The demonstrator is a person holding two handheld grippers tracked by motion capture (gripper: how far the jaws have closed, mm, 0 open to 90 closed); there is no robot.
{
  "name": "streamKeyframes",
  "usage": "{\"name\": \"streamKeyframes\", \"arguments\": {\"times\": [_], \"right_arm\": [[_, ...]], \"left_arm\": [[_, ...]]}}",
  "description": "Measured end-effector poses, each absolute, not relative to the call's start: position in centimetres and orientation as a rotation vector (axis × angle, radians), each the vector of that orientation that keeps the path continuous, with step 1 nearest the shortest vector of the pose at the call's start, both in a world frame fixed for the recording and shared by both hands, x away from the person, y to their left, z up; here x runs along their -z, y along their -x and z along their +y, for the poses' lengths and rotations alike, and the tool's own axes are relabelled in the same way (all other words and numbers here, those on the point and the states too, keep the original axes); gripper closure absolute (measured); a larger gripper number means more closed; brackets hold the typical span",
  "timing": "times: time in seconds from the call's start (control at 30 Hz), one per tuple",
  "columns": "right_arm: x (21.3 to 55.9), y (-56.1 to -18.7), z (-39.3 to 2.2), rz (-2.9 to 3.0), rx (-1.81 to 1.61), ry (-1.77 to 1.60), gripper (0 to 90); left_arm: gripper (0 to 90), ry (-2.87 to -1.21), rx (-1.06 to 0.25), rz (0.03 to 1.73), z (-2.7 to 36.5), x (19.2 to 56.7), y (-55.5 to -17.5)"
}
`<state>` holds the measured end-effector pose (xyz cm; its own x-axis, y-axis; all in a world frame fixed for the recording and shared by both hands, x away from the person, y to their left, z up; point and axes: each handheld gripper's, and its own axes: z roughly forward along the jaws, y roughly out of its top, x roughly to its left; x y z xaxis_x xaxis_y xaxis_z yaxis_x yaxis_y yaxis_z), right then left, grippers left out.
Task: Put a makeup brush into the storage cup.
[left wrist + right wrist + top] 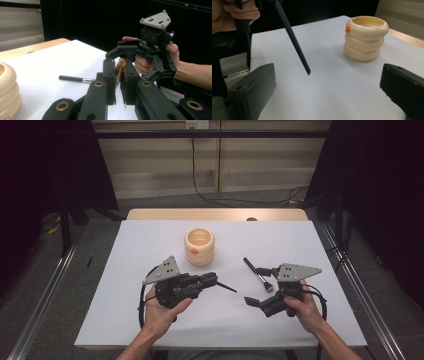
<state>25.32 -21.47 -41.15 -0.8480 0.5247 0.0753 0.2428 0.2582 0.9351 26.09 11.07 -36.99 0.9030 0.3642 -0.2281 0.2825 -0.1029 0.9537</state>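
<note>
While the left hand-held gripper [212, 280] clamps it, the brush [226, 287] points level toward the gaping right hand-held gripper [257, 285].

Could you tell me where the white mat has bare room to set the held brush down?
Bare mat lies left of the cream holder, along the far edge behind it, and at the near edge between the forearms. The middle is crowded: left gripper, its brush, lying brush, right gripper.
</note>
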Motion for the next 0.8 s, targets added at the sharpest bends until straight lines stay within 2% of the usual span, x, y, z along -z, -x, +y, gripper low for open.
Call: {"name": "streamKeyframes", "arguments": {"times": [0.8], "right_arm": [[41.9, -23.4, -24.9, 2.078, -1.528, -0.917, 1.4]], "left_arm": [[83.8, -1.712, -0.132, 0.595, 14.1, 35.7, -27.2]]}}
